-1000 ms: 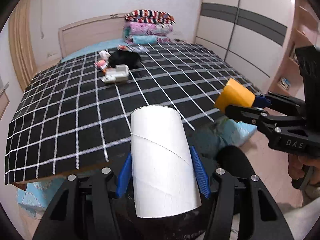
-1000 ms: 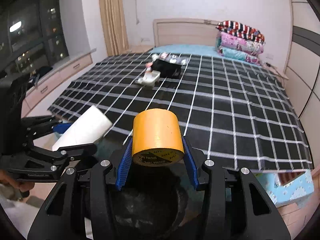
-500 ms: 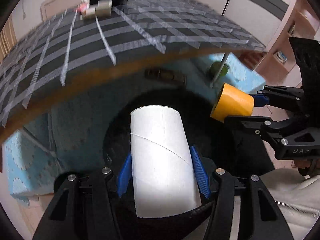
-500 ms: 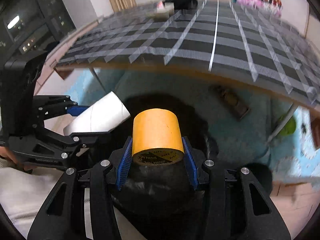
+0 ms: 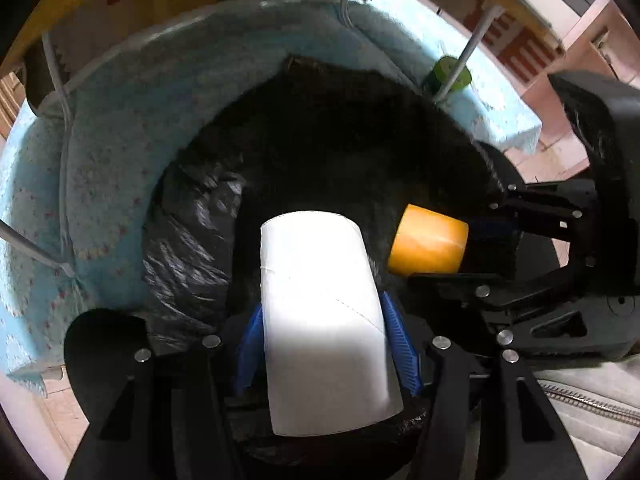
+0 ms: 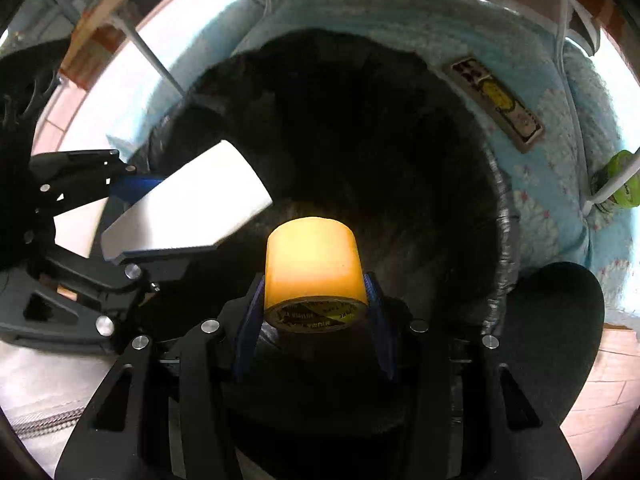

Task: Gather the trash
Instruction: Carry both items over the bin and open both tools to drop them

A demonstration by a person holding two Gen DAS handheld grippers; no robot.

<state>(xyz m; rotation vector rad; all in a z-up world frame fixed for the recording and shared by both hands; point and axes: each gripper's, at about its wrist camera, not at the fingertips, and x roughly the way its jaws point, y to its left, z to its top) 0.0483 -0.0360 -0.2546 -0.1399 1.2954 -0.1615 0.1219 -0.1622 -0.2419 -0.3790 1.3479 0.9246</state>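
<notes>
My left gripper is shut on a white cardboard tube, its blue pads pressing both sides. My right gripper is shut on a yellow tape roll. Both point steeply down over the dark mouth of a bin lined with a black bag. In the left wrist view the tape roll and the right gripper come in from the right. In the right wrist view the tube and the left gripper come in from the left. The bin's inside is too dark to read.
The bin stands on a light blue patterned mat under the bed's edge, among thin metal legs. A green can and a flat black-and-yellow packet lie on the mat. Tiled floor shows at the right.
Both grippers have dropped and tipped downward from facing the bed to looking into the bin's mouth. Each keeps its hold, the tube in the left and the tape in the right.
</notes>
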